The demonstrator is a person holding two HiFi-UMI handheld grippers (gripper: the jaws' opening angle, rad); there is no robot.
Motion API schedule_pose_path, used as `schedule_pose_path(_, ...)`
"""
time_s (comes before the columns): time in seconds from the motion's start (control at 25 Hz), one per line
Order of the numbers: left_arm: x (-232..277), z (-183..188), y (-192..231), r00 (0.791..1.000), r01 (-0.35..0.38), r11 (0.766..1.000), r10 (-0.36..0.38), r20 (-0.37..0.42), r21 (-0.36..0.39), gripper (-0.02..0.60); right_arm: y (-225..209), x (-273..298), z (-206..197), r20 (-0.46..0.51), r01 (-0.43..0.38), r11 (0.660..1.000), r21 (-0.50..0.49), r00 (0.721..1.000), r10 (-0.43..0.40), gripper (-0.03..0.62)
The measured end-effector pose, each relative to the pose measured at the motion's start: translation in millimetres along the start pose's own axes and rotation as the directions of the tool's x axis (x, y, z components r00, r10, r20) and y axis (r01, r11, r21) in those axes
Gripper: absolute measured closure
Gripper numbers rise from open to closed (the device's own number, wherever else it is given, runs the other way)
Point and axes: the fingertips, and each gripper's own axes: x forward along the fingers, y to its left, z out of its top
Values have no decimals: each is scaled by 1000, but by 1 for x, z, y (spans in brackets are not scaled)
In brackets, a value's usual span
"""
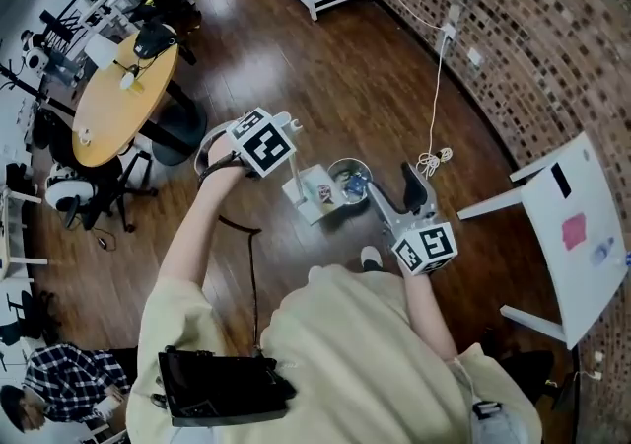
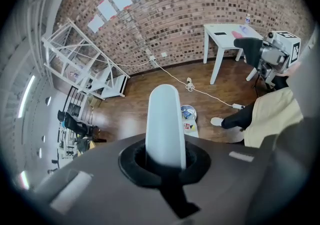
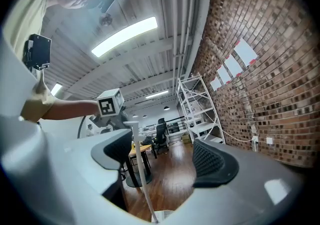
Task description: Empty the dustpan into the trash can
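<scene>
Wood floor [image 1: 325,67] beside brick wall [image 1: 513,37]. Dustpan [image 1: 314,193] down low, just beside small round trash can [image 1: 350,181]; litter in both. Left gripper [image 1: 284,128]: jaws closed on the dustpan's long white handle [image 2: 164,119]. Right gripper [image 1: 396,191]: jaws apart, empty, near the can.

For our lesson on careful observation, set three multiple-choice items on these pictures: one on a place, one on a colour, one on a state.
1. In the head view, the dustpan has the trash can: A on its right; B on its left; C on top of it.
2. The dustpan handle is: A red; B white; C black.
3. The left gripper is: A open, empty; B out of view; C shut on the dustpan handle.
Key: A, the can sits right of the pan; B, it shows white in the left gripper view; C, its jaws clamp the handle.
</scene>
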Motion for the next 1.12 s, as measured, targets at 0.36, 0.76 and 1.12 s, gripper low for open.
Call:
schedule_pose_path(0.36, 25, 124, -40, 1000, 14, 961, -7, -27, 277, 581, -56, -47, 7, 18, 125, 992, 12, 992, -125, 226)
schedule_pose_path(0.76, 44, 226, -113, 992, 97, 882, -51, -112, 462, 581, -117, -101, 19, 38, 265, 964, 28, 963, -266, 226)
schedule_pose_path(1.12, 53, 266, -179, 985, 153, 793, -77, -151, 590, 581, -154, -142, 32, 75, 360, 933, 23, 930, -361, 227)
